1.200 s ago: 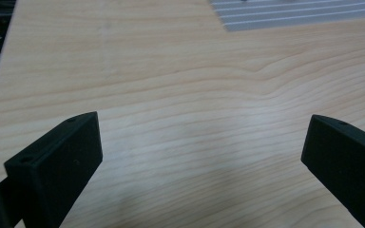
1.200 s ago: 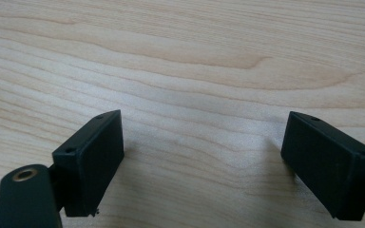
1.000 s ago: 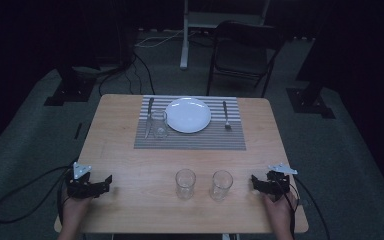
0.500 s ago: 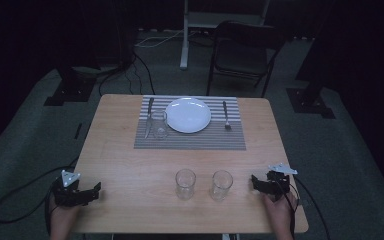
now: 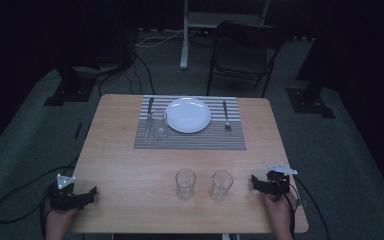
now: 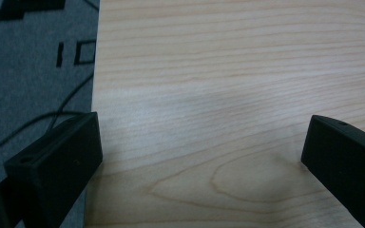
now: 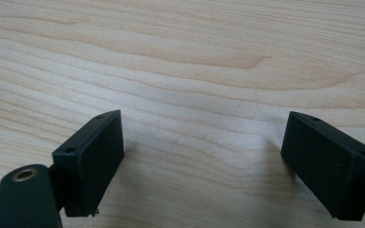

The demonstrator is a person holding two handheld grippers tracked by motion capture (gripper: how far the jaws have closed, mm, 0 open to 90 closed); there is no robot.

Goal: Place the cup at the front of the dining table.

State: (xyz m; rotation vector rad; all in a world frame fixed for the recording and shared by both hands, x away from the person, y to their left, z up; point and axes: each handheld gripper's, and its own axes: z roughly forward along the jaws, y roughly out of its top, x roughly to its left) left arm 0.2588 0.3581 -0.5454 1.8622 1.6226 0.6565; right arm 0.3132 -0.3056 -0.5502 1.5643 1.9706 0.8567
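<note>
Two empty glasses stand side by side near the front edge of the surface [image 5: 130, 150]: the left glass [image 5: 185, 183] and the right glass [image 5: 221, 185], close together but apart. The right gripper [image 5: 256, 183] rests at the near right, just beside the right glass, its jaws wide apart and holding nothing. The left gripper [image 5: 91, 193] sits at the near left corner, well apart from the glasses, jaws likewise spread and empty. Far off lies a striped placemat [image 5: 190, 140] with a plate [image 5: 188, 114] and a third glass [image 5: 159, 124]. A good pick probably means sliding the right jaws level around the right glass, low on its wall, closing gently without nudging its neighbour.
</note>
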